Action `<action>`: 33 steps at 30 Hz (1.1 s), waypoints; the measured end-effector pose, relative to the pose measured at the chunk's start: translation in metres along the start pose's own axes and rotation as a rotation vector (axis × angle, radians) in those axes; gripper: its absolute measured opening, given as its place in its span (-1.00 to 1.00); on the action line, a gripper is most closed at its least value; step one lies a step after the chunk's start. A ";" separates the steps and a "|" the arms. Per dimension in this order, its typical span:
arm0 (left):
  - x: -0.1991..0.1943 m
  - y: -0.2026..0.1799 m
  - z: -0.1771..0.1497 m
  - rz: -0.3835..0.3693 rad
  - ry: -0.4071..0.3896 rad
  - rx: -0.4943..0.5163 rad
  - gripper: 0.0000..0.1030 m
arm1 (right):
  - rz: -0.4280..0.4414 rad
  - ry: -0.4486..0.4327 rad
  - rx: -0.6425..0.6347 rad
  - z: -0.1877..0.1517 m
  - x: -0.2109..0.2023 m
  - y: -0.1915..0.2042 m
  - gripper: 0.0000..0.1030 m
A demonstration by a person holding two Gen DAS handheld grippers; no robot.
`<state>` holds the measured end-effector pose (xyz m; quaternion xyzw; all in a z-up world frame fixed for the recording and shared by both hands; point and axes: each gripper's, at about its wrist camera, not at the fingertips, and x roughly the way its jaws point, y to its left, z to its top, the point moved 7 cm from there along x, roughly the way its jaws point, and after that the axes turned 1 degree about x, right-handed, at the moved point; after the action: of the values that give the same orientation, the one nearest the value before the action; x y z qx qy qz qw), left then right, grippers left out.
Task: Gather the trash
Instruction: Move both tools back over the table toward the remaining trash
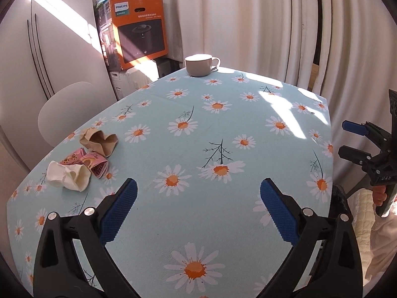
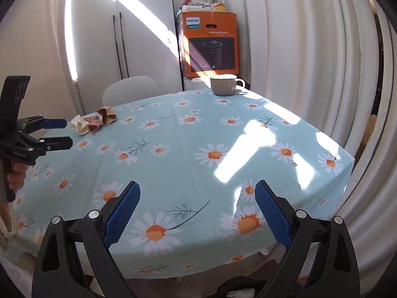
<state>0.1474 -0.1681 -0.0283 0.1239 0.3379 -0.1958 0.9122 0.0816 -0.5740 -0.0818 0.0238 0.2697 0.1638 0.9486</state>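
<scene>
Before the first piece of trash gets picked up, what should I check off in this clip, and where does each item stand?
1. Left hand-held gripper open and holding nothing: ok.
2. Right hand-held gripper open and holding nothing: ok.
3. Trash in view, crumpled brown paper, pink wrapper and white wad clustered together: ok.
4. Left hand-held gripper at the trash: not ok, trash lies off to its left.
5. White cup away from the trash: ok.
6. Bin for the trash: cannot tell, none clearly shown.
</scene>
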 end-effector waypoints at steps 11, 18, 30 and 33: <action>-0.021 0.117 -0.042 0.146 0.044 -0.176 0.89 | 0.137 0.037 -0.136 0.054 0.066 0.099 0.74; -0.032 0.171 -0.072 0.203 0.076 -0.268 0.89 | 0.205 0.063 -0.199 0.089 0.105 0.168 0.74; -0.040 0.245 -0.115 0.255 0.105 -0.412 0.89 | 0.387 0.120 -0.224 0.138 0.188 0.260 0.74; -0.045 0.259 -0.120 0.248 0.089 -0.481 0.89 | 0.411 0.166 -0.202 0.145 0.222 0.275 0.74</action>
<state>0.1622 0.1190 -0.0632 -0.0474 0.3967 0.0090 0.9167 0.2524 -0.2360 -0.0334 -0.0302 0.3184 0.3807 0.8676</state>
